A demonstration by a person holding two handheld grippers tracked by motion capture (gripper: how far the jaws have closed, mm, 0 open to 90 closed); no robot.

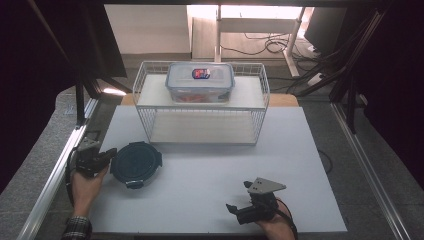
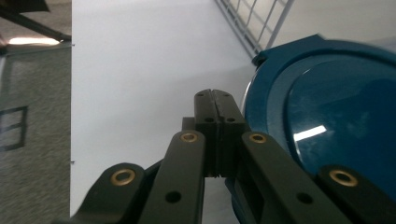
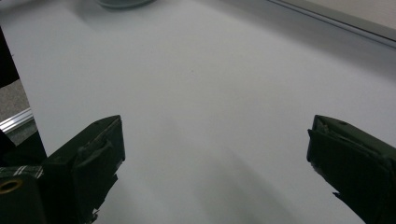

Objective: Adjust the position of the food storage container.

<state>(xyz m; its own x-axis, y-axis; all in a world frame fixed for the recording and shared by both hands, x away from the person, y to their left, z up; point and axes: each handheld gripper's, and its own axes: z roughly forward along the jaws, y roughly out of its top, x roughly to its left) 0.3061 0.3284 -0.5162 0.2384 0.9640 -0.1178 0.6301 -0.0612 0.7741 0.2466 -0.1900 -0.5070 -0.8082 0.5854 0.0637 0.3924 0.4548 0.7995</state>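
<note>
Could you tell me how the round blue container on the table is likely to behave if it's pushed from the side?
The round container looks low and wide with a flat lid, so it would probably slide on the table rather than tip. Its glossy lid suggests hard, stiff plastic, likely slippery to grip. Its weight cannot be judged; contents are hidden.

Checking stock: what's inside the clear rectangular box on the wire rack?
Through the clear box atop the wire rack, something orange-red shows low down; its lid and walls blur the rest.

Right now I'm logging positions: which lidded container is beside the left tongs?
The round dark-blue container on the table, not the clear rectangular container atop the wire rack.
</note>
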